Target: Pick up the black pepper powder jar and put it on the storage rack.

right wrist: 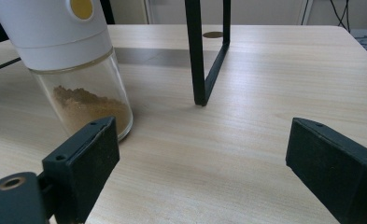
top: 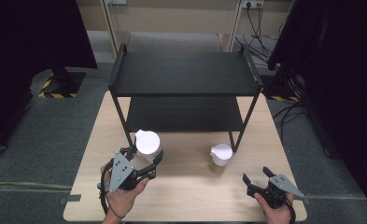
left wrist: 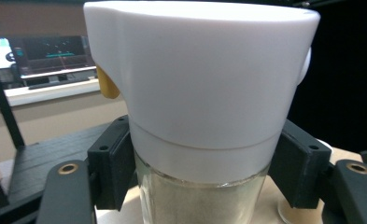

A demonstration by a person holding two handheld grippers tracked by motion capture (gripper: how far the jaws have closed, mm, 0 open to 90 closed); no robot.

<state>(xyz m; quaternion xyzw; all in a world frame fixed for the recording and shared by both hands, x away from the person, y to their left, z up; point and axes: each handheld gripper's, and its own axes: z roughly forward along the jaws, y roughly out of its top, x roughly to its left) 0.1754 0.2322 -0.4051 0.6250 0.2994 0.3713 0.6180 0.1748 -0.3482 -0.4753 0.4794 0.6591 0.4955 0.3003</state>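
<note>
Two jaws of the left gripper clamp a white-capped jar. The right gripper gapes wide, holding nothing. A second jar and the black rack stand at its eleven o'clock.

The clear glass spice jar with a tall white plastic cap, holding pale powder in its lower part, stands upright near the front left leg of the black shelf, its glass body just under the cap clamped from both sides.

Held jar's base cut off
</note>
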